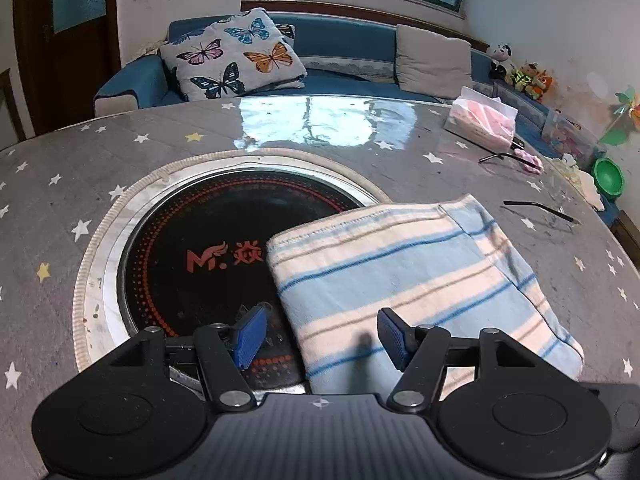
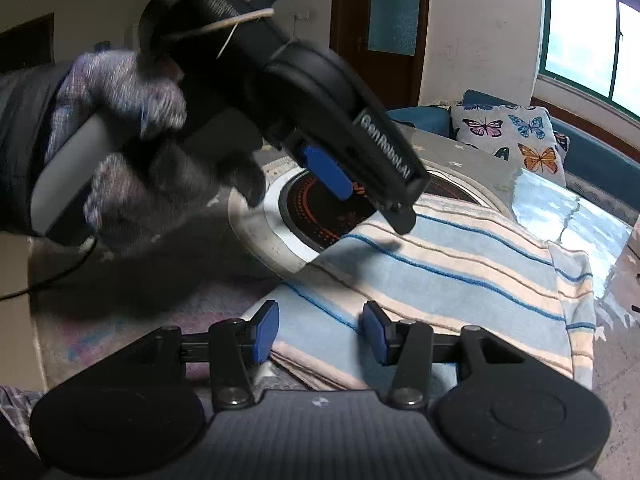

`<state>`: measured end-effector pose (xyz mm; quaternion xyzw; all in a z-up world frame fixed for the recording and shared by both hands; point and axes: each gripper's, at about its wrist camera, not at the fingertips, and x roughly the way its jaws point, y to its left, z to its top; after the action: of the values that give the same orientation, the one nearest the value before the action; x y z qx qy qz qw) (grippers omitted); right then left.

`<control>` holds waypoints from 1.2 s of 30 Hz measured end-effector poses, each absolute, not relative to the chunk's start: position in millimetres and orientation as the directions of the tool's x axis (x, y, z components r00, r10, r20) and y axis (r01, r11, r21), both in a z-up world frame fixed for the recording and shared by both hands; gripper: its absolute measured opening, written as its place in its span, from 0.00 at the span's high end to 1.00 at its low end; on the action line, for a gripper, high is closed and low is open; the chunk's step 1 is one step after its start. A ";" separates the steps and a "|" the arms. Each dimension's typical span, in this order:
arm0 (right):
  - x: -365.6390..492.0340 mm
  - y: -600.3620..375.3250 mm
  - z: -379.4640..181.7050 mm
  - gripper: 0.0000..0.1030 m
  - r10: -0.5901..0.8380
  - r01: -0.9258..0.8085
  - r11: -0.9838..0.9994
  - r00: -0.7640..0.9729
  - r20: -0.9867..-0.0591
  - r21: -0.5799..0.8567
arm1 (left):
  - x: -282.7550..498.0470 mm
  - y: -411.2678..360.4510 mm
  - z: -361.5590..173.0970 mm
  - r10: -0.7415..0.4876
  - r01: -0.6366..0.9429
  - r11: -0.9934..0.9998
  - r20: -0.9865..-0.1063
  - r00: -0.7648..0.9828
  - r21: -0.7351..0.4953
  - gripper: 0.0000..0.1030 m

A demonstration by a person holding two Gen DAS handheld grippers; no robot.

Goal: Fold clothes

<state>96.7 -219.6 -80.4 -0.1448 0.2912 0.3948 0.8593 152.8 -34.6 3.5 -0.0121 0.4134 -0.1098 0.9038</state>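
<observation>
**Folded cloth on table, both tongs spread**

Striped cloth (image 1: 404,276) lies folded on the table (image 1: 52,200), partly over the round black hob (image 1: 200,248) set in the table's middle. Left tongs (image 1: 320,338) spread, nothing pinched, hovering over cloth's near edge. Right tongs (image 2: 320,332) also spread, empty, above the cloth's near corner. Gloved hand (image 2: 132,152) grips the left tool's handle. Tissue box (image 1: 482,120) near far right edge.
</observation>
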 end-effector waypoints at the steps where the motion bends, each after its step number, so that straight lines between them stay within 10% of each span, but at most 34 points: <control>1: 98.0 -222.8 -77.5 0.54 0.605 -0.761 0.649 0.510 -0.612 0.007 | 151.5 -34.3 4.0 -0.211 0.189 0.975 -0.743 0.635 -0.116 0.37; 21: 188.9 -357.1 -78.8 0.55 0.413 -0.280 0.910 0.671 -0.616 0.305 | 139.8 -33.2 -10.1 -0.244 0.164 0.970 -0.762 0.600 -0.182 0.41; 36: 189.9 -354.8 -87.8 0.85 0.459 -0.256 0.883 0.641 -0.615 0.393 | 144.1 -30.0 -17.1 -0.259 0.144 0.966 -0.766 0.589 -0.216 0.84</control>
<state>189.9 -354.8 -87.8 0.1359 0.3738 0.1997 0.8955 144.1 -30.0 -17.1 -0.0654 0.4389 -0.1134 0.8889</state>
